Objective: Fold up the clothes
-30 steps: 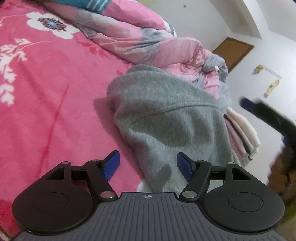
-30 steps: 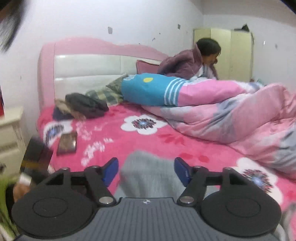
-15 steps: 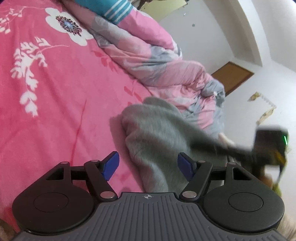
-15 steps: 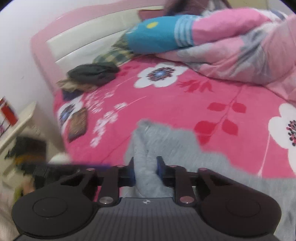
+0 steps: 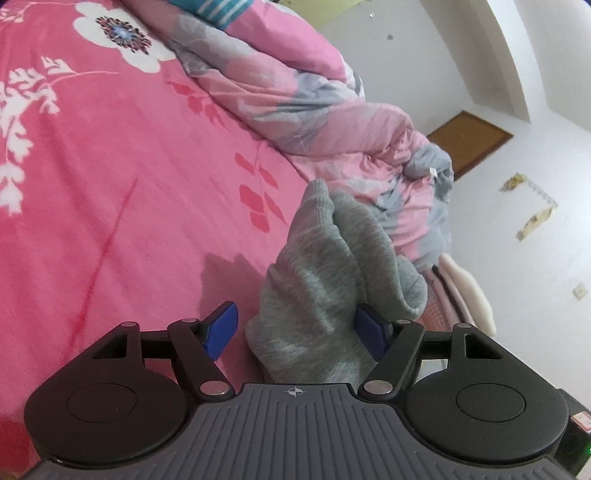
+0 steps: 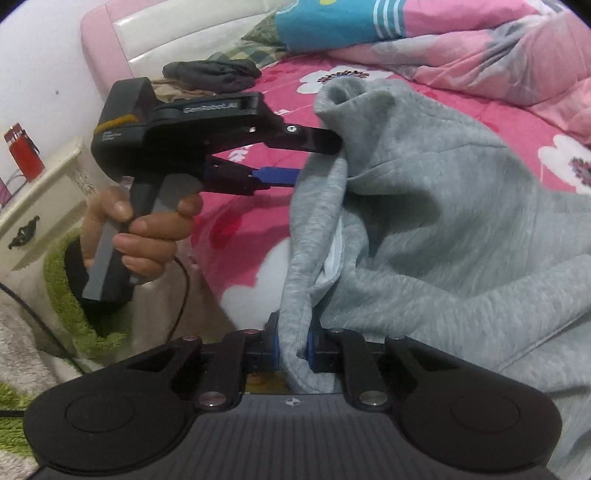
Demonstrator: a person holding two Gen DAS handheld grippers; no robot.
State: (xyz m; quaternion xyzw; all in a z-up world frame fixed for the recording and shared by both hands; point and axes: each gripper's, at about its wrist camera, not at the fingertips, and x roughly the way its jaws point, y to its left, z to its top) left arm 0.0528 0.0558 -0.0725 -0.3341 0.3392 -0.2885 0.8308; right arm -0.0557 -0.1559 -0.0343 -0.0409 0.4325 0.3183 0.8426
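A grey sweatshirt lies bunched on the pink flowered bed sheet. In the left wrist view a raised fold of it stands between the jaws of my left gripper. The jaws are apart: the right blue pad touches the cloth, the left one is clear of it. In the right wrist view my right gripper is closing, its blue pads pinching a hanging edge of the sweatshirt. The left gripper, held by a hand, reaches into the cloth from the left with its fingers spread.
A rumpled pink and grey quilt runs along the far side of the bed. Dark clothes lie by the pink headboard. A cream nightstand with a red item and a green rug sit at the left.
My right gripper came down to the sweatshirt and closed on its edge. The sweatshirt went from lying spread to bunched and raised. A fold now stands between the left gripper's jaws.
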